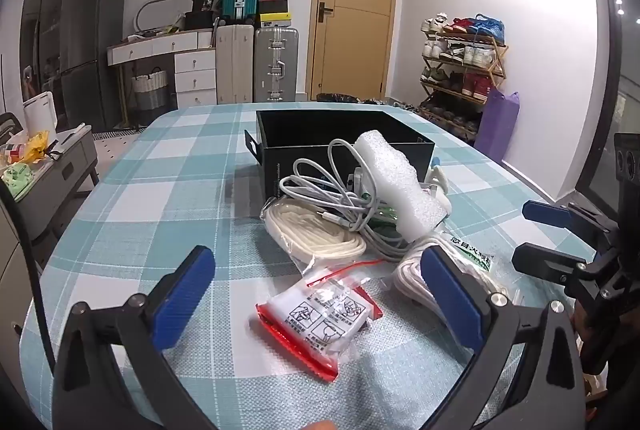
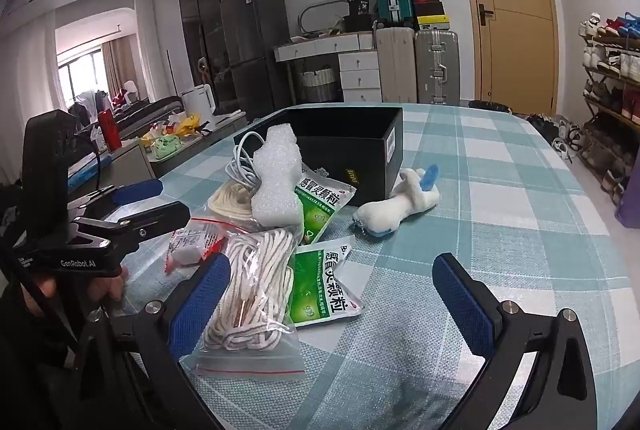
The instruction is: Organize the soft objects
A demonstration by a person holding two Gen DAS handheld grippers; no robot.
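Observation:
On the teal-checked tablecloth (image 1: 160,189) an open black box (image 1: 344,149) (image 2: 360,149) stands behind a pile: a white foam piece (image 1: 396,185) (image 2: 276,181), a coiled white cable (image 1: 320,189), bagged cream rope (image 1: 312,234), bagged white rope (image 2: 256,290), green sachets (image 2: 320,290) and a red-edged zip bag (image 1: 320,322). A white and blue plush toy (image 2: 400,205) lies right of the box. My left gripper (image 1: 318,294) is open, hovering near the zip bag. My right gripper (image 2: 332,306) is open, near the white rope and a sachet. Neither holds anything.
A low side table (image 1: 60,165) with snacks and a white kettle stands left of the table. Suitcases (image 1: 256,69), a drawer desk and a door line the back wall. A shoe rack (image 1: 460,69) and a purple bag stand at the right. A hand (image 2: 108,286) holds the left gripper.

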